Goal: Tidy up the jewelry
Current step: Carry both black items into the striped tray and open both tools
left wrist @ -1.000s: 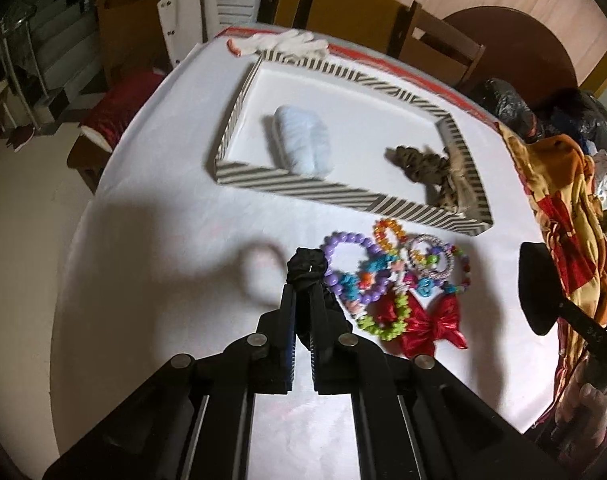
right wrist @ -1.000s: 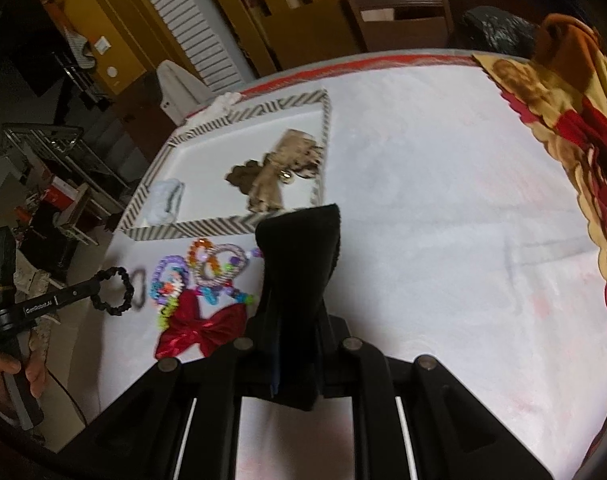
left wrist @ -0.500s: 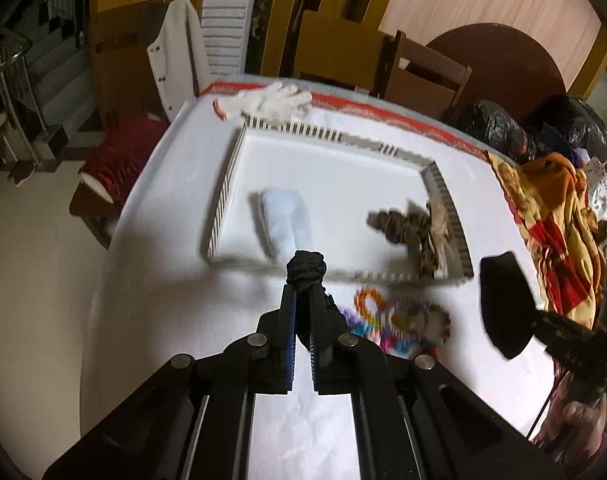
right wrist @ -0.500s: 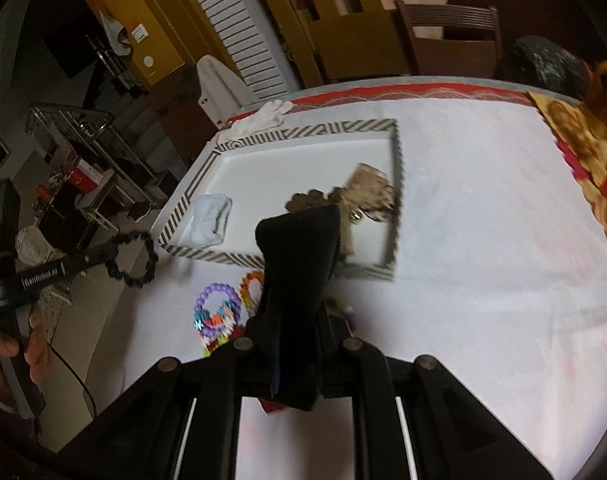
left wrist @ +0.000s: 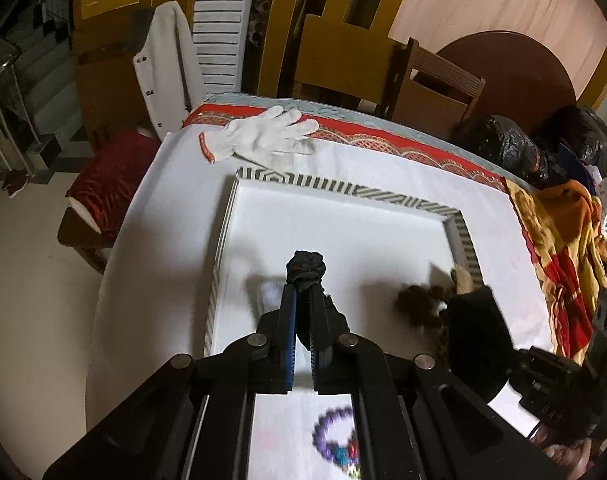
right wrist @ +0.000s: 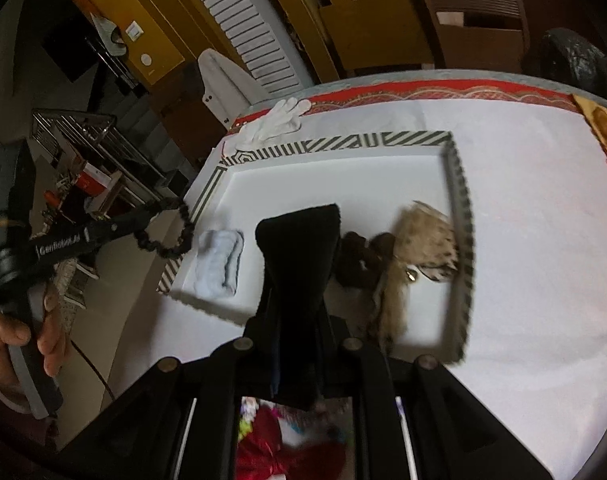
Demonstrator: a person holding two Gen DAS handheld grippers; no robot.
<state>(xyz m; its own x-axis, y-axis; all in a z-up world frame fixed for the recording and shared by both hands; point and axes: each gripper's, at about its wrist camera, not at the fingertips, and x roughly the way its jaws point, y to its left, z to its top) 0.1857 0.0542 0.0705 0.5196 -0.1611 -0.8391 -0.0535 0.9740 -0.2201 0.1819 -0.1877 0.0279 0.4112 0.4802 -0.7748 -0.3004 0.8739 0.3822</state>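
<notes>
Left tongs (left wrist: 300, 304) clamp black scrunchie (left wrist: 305, 266); right tongs (right wrist: 297, 312) clamp black pouch (right wrist: 299, 240). Both moved from worktop (left wrist: 175, 184) over tray (left wrist: 343, 192); deposit imminent.

A lived-in home dining room. Beyond the jaws stand wooden chairs (left wrist: 435, 80), louvred doors (left wrist: 217, 24) and a cloth-covered table (left wrist: 163, 216).

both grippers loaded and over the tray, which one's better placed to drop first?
Probably left, though it's close. The left gripper is shut on the black scrunchie over bare floor of the striped tray. The right gripper, holding a black bow, hangs close beside the brown scrunchie and fawn bow.
</notes>
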